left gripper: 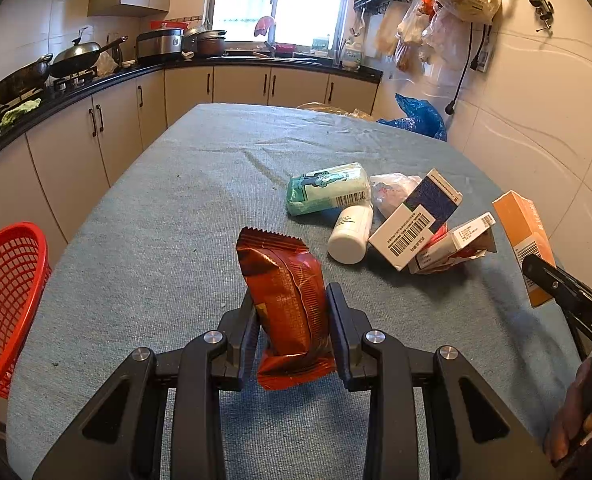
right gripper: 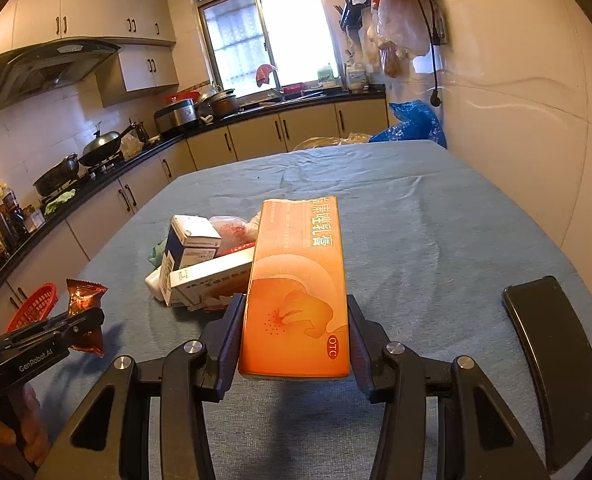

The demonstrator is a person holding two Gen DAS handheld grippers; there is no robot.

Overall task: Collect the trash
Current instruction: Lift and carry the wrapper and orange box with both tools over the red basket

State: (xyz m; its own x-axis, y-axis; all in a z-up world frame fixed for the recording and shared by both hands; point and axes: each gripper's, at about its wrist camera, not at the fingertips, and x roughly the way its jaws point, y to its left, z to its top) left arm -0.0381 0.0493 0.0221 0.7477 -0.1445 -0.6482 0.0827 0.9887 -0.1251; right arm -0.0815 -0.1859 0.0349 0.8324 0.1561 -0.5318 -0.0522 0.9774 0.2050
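Low in the left wrist view, the left gripper (left gripper: 292, 320) is clamped on a red snack wrapper (left gripper: 286, 300), lifted off the blue tablecloth (left gripper: 176, 220), probably to carry it to the red basket (left gripper: 8, 296) at the left edge. At the bottom centre of the right wrist view, the right gripper (right gripper: 295, 336) squeezes an orange box (right gripper: 298, 292) by its long sides. More trash (left gripper: 392, 216), boxes, a white bottle and a green packet, waits mid-table.
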